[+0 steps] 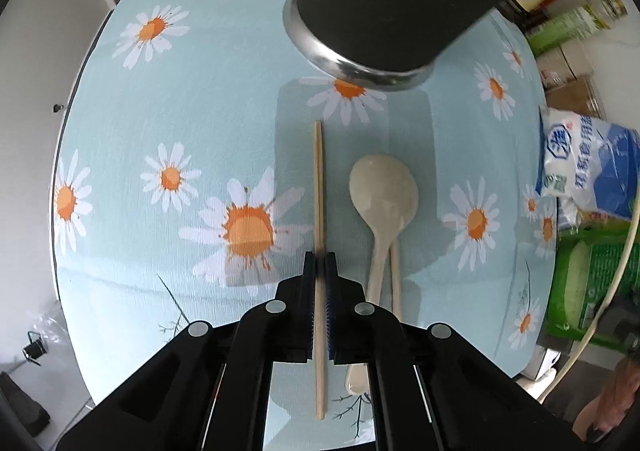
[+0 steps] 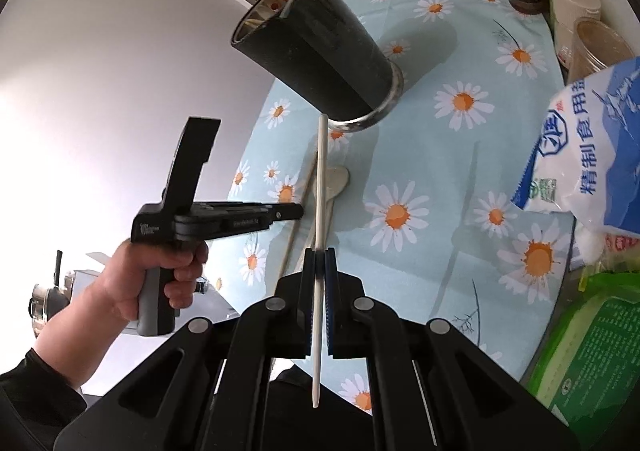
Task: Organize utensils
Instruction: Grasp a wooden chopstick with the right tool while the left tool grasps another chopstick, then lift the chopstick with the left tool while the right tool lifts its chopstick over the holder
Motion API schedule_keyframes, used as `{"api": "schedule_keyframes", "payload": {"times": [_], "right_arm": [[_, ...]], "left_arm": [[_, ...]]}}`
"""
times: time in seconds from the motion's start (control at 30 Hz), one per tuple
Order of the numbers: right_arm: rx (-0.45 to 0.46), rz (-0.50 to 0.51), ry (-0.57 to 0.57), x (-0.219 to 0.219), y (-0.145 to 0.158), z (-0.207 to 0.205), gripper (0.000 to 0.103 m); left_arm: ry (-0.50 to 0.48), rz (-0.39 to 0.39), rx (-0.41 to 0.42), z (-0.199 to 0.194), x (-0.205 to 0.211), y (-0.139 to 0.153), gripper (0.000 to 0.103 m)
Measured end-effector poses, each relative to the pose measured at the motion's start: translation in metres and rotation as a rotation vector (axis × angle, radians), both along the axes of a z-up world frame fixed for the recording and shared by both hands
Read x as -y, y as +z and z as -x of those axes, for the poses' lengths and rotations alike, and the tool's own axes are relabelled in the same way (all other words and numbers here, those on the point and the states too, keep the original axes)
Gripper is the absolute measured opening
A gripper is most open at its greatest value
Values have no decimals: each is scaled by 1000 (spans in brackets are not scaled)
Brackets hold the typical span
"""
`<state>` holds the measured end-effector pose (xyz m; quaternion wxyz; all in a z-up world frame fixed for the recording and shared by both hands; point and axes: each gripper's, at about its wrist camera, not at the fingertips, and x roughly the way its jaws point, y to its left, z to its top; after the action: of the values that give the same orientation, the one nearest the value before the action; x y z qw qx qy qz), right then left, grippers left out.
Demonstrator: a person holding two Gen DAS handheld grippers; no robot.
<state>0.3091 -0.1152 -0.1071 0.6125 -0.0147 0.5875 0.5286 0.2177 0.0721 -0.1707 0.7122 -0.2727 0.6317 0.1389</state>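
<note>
**Both grippers clamped on chopsticks, cup ahead**

The left gripper point(image 1: 320, 263) is clenched on a wooden chopstick point(image 1: 319, 179) that lies flat on the daisy tablecloth point(image 1: 160, 111), its length running straight ahead of the jaws. A pale spoon point(image 1: 384, 191) lies just right of it, over a second stick. The right gripper point(image 2: 319, 259) grips a white chopstick point(image 2: 320, 187) held clear of the cloth. Ahead of both stands the black utensil cup point(image 2: 320, 51).

To do this well, lift the wooden stick straight up, then tip it end-first into the cup without nudging the spoon.

Only the right wrist view shows the cup's open mouth, chopsticks already inside, and the person's hand point(image 2: 160, 275).
</note>
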Motion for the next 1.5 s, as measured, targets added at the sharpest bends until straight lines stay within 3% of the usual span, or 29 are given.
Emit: {"api": "schedule_keyframes", "payload": {"times": [0.27, 0.67, 0.83, 1.5], "right_arm": [[21, 14, 25, -11, -7, 7, 5], [63, 54, 49, -42, -11, 38, 5], [77, 61, 38, -57, -11, 46, 5], [282, -244, -192, -92, 77, 35, 5]], "left_arm": [[-3, -31, 70, 28, 24, 23, 3], [0, -49, 293, 84, 36, 78, 3], [-30, -66, 385, 85, 36, 98, 3], [-197, -99, 707, 55, -20, 182, 3]]}}
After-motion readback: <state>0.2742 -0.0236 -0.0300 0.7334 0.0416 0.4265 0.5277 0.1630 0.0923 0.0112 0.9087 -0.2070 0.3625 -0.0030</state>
